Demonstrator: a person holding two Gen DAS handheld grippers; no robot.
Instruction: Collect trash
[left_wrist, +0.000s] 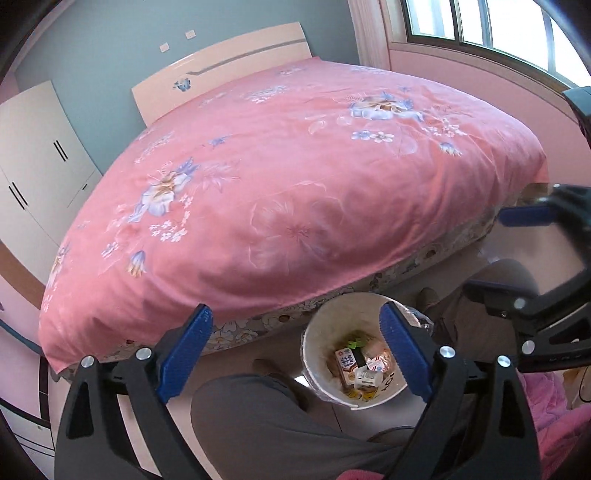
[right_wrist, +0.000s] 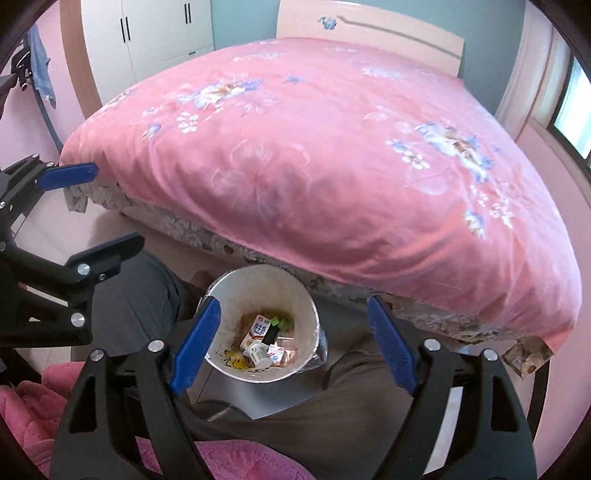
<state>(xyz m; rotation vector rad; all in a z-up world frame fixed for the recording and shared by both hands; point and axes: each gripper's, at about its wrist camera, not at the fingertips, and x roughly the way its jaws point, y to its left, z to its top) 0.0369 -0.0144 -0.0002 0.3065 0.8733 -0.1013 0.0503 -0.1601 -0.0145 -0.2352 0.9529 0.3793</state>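
A white trash bin (left_wrist: 320, 332) (right_wrist: 258, 284) stands on the floor by the foot of the bed, between a person's legs. It holds a milk carton (left_wrist: 345, 363) (right_wrist: 258, 328), a small white bottle (left_wrist: 367, 378) (right_wrist: 258, 354) and several wrappers. My left gripper (left_wrist: 295, 312) (right_wrist: 114, 206) hangs above and to the left of the bin, open, with nothing between its blue pads. My right gripper (right_wrist: 293, 304) (left_wrist: 498, 254) hangs over the bin, open and empty too.
A bed with a pink flowered cover (left_wrist: 277, 184) (right_wrist: 332, 166) fills the space behind the bin. The person's grey-trousered legs (left_wrist: 258, 417) (right_wrist: 369, 369) flank the bin. A white wardrobe (left_wrist: 40, 166) stands at the left, a window (left_wrist: 480, 22) at the right. Pink quilted fabric (right_wrist: 29, 406) lies close below.
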